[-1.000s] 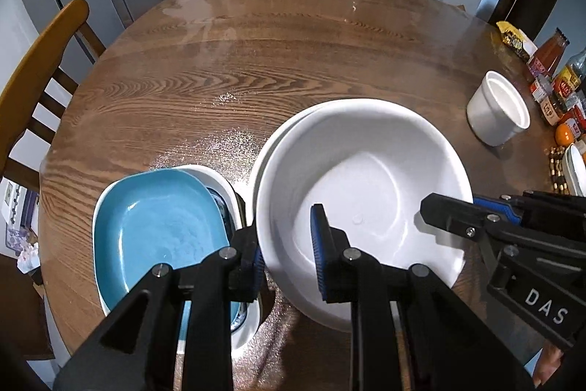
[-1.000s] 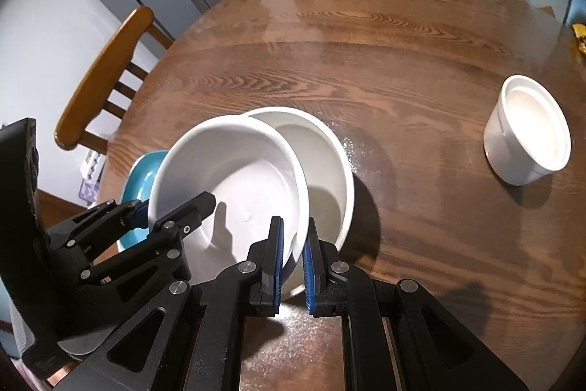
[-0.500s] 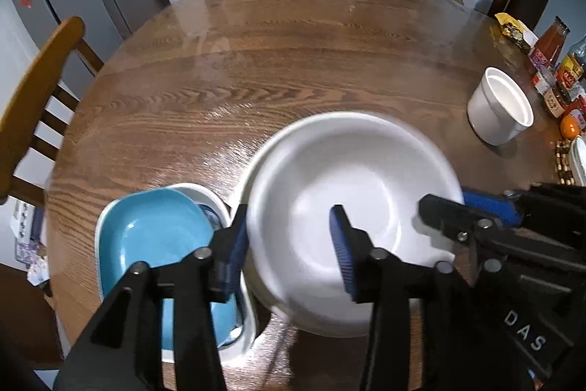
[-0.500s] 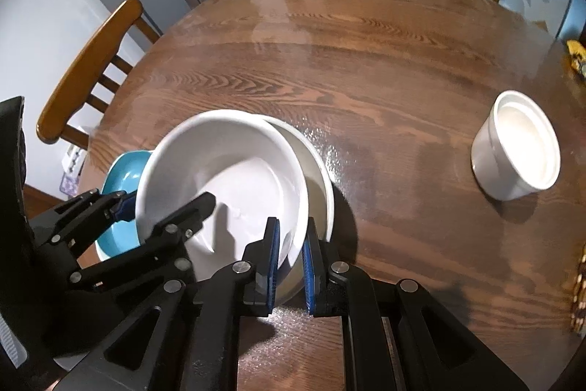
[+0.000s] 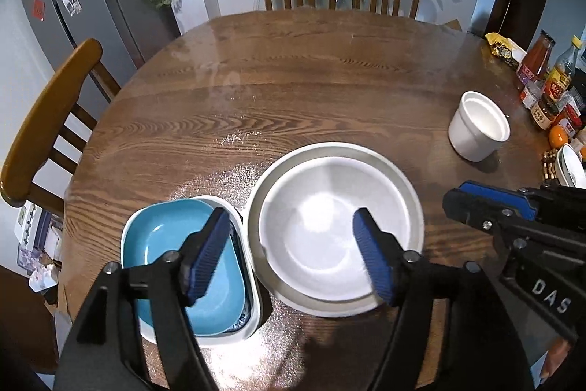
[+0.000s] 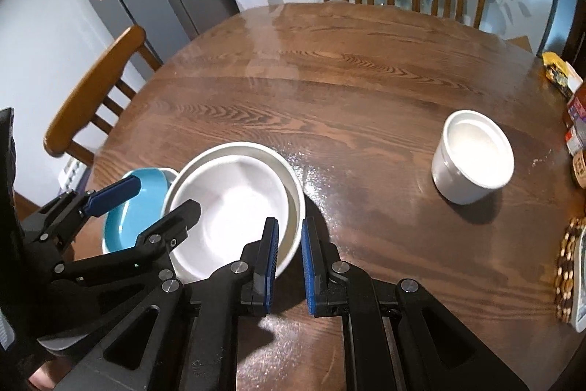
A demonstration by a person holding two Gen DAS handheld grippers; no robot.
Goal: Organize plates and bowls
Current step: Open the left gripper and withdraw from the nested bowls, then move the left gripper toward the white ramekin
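My left gripper (image 5: pixel 293 251) wide open and empty above the white bowl (image 5: pixel 329 229) low in the frame, my right gripper (image 6: pixel 290 257) slightly open, empty, at the bowl's right rim, blue plate (image 5: pixel 183 262) lower left

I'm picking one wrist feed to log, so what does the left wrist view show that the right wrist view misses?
Only the left wrist view shows the sauce bottles and an orange at the table edge.

Only the right wrist view shows the right gripper open, straddling the bowl rim.

Both show the nested white bowls, the blue dish, the white cup and the open left gripper.
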